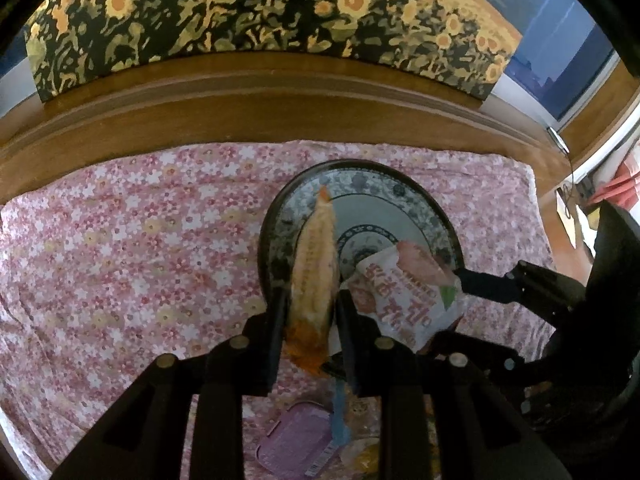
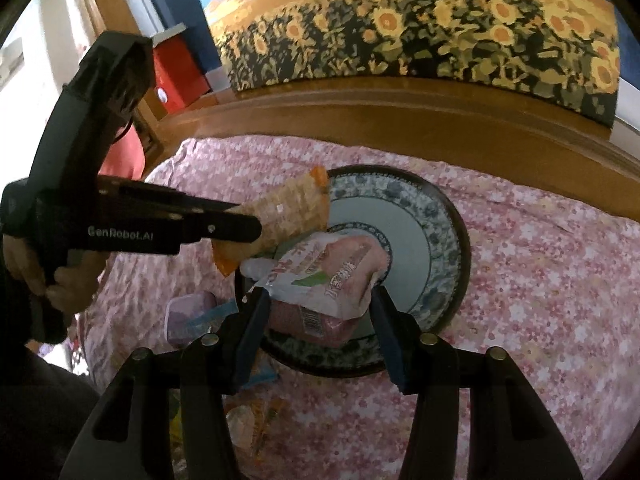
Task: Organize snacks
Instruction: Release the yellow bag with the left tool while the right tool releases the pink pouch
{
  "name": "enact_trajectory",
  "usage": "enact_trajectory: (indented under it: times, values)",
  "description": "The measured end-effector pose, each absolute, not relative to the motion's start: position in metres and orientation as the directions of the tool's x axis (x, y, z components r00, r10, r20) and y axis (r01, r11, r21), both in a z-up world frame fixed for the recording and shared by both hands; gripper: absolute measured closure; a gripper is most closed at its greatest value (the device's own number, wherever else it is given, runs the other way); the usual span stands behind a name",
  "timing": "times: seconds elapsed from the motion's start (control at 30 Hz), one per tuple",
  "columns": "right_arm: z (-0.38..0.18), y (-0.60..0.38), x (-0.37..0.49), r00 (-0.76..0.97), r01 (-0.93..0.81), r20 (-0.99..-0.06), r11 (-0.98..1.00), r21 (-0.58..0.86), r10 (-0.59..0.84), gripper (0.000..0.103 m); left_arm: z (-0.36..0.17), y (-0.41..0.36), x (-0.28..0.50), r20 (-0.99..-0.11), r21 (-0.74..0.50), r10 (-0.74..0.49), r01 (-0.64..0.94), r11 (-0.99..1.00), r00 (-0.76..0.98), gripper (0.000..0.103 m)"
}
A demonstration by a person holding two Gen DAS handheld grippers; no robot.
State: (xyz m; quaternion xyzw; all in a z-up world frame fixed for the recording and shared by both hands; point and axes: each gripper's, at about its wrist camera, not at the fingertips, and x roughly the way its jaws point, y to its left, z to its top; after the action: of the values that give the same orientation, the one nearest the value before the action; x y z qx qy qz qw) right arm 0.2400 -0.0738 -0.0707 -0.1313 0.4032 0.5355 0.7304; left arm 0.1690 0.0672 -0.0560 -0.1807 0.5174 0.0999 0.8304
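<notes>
A blue-and-white patterned plate (image 1: 420, 204) (image 2: 436, 224) lies on the pink floral cloth. My left gripper (image 1: 312, 304) is shut on a yellow-orange wafer snack packet (image 1: 316, 264) (image 2: 288, 212) and holds it edge-up over the plate's left rim. My right gripper (image 2: 318, 300) holds a white-and-pink pouch (image 2: 332, 268) (image 1: 404, 288) between its fingers above the plate's near side. The right gripper's finger (image 1: 484, 284) shows beside the pouch in the left wrist view.
A pink lidded box (image 1: 296, 440) (image 2: 188, 316) and several loose snack packets (image 2: 256, 420) lie on the cloth near me. A wooden headboard (image 1: 280, 96) with a sunflower painting (image 2: 420, 28) stands behind. A red box (image 2: 176, 72) sits far left.
</notes>
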Motion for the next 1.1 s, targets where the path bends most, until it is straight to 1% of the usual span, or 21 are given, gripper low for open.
enact_trajectory:
  times: [0.03,0.13,0.2,0.27,0.3,0.37,0.5,0.57,0.7,0.8,0.87,0.9,1.03,1.1]
  values:
    - [-0.074,-0.073,0.24,0.097,-0.89,-0.738,0.389,0.236,0.668,0.052,-0.058,0.068,0.169,-0.898,-0.196,-0.021,-0.357,0.913,0.439,0.078]
    - [-0.078,-0.073,0.242,0.086,-0.893,-0.748,0.383,0.234,0.658,0.053,-0.055,0.068,0.171,-0.907,-0.165,0.015,-0.387,0.907,0.422,0.073]
    - [-0.079,-0.071,0.245,0.07,-0.894,-0.743,0.372,0.249,0.665,0.052,-0.051,0.064,0.171,-0.902,-0.165,0.019,-0.384,0.909,0.432,0.064]
    - [-0.081,-0.069,0.245,0.065,-0.897,-0.748,0.368,0.246,0.66,0.053,-0.047,0.061,0.17,-0.898,-0.155,0.035,-0.389,0.908,0.438,0.047]
    - [-0.081,-0.069,0.243,0.061,-0.898,-0.75,0.365,0.247,0.659,0.053,-0.047,0.06,0.17,-0.881,-0.133,0.07,-0.387,0.913,0.469,0.044]
    - [-0.081,-0.068,0.242,0.057,-0.9,-0.75,0.358,0.246,0.659,0.053,-0.047,0.057,0.17,-0.886,-0.114,0.083,-0.387,0.915,0.456,0.038]
    - [-0.077,-0.07,0.239,0.05,-0.906,-0.754,0.348,0.242,0.655,0.052,-0.048,0.054,0.169,-0.887,-0.108,0.084,-0.38,0.919,0.455,0.037]
    - [-0.075,-0.07,0.238,0.047,-0.908,-0.754,0.342,0.241,0.655,0.05,-0.047,0.052,0.167,-0.885,-0.106,0.084,-0.374,0.921,0.458,0.036]
    - [-0.077,-0.07,0.237,0.054,-0.908,-0.77,0.353,0.228,0.636,0.049,-0.04,0.045,0.164,-0.87,-0.097,0.089,-0.347,0.933,0.484,0.035]
    - [-0.074,-0.072,0.237,0.062,-0.91,-0.764,0.351,0.221,0.642,0.047,-0.036,0.045,0.161,-0.86,-0.102,0.095,-0.35,0.931,0.502,0.026]
    - [-0.073,-0.073,0.236,0.061,-0.911,-0.762,0.348,0.221,0.645,0.038,-0.033,0.047,0.159,-0.855,-0.105,0.1,-0.359,0.928,0.509,0.023]
    - [-0.072,-0.074,0.235,0.058,-0.911,-0.761,0.346,0.224,0.646,0.037,-0.032,0.048,0.159,-0.856,-0.108,0.1,-0.364,0.925,0.508,0.023]
    - [-0.069,-0.078,0.231,0.055,-0.911,-0.755,0.342,0.23,0.654,0.024,-0.03,0.051,0.152,-0.853,-0.099,0.113,-0.371,0.923,0.509,0.022]
    - [-0.066,-0.079,0.228,0.058,-0.915,-0.751,0.335,0.224,0.658,0.021,-0.029,0.052,0.147,-0.85,-0.105,0.111,-0.373,0.922,0.515,0.021]
